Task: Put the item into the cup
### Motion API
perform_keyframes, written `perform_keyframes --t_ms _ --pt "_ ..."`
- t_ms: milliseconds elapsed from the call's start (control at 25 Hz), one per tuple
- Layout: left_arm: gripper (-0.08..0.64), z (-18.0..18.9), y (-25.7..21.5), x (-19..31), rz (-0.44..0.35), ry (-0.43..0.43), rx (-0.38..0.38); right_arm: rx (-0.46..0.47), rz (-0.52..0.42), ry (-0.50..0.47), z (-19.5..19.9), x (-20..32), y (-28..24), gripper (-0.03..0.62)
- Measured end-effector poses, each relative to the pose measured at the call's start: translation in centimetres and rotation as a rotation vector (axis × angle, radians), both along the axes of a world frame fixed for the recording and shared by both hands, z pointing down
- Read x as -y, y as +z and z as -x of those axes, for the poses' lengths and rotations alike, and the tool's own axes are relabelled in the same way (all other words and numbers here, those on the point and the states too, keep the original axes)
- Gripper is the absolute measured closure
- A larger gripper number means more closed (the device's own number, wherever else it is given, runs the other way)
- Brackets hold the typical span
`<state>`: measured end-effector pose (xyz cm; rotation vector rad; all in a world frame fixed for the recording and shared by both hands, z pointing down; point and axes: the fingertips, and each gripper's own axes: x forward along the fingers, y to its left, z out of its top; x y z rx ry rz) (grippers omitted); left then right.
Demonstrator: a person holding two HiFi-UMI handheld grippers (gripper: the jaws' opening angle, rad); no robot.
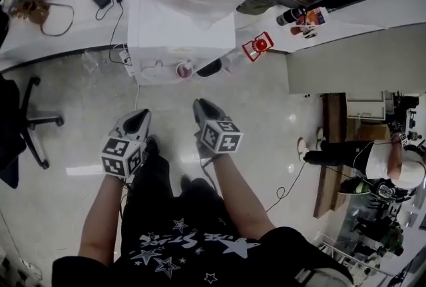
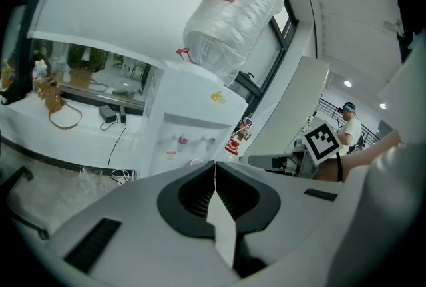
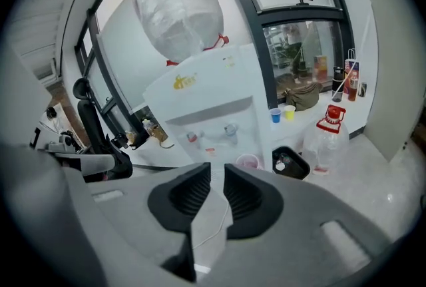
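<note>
Cup (image 1: 184,70), one, pink, under water dispenser (image 1: 180,32)

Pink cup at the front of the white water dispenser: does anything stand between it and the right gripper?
Nothing visible does. Only pale floor lies between the right gripper and the small pink cup. The black container sits beside the cup, off that line. The gripper's jaws stand slightly apart and hold nothing.
</note>
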<state>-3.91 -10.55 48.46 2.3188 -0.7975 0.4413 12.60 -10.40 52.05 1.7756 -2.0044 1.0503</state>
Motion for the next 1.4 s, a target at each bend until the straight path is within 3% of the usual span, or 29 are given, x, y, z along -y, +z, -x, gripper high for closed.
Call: perform_keyframes --t_ms 240,400,600,640,960,1400 --pt "0.551 -1.2 -3.1 -2.5 -0.06 -0.005 0.006 0.041 -0.06 -0.024 -0.3 -2.3 -3.3 0.534" --pt "0.551 -1.7 -5.0 -4.9 -0.066 -0.069 -0.017 0.036 -0.09 -0.09 -0.5 -4.8 -5.1 0.535" --pt "0.552 -3.3 -6.8 -9.4 -0.096 -0.094 -0.024 0.033 -0.154 -0.138 -2.6 -9.0 -8.3 0.546" --pt "0.551 -3.7 -7.2 -10.3 -0.103 -0.098 -0.025 0.041 -0.17 -0.13 -3.1 -9.9 -8.9 0.591" --pt "0.551 -7.7 -11.0 -17.9 -0.178 -0.127 -0.044 0.077 -0.249 -0.167 -6.0 -17.6 -12.4 0.591" --pt "0.552 -8.2 -13.8 -30.7 -0.25 -0.181 -0.04 0.129 -0.321 -0.266 -5.5 -30.0 -16.0 0.591"
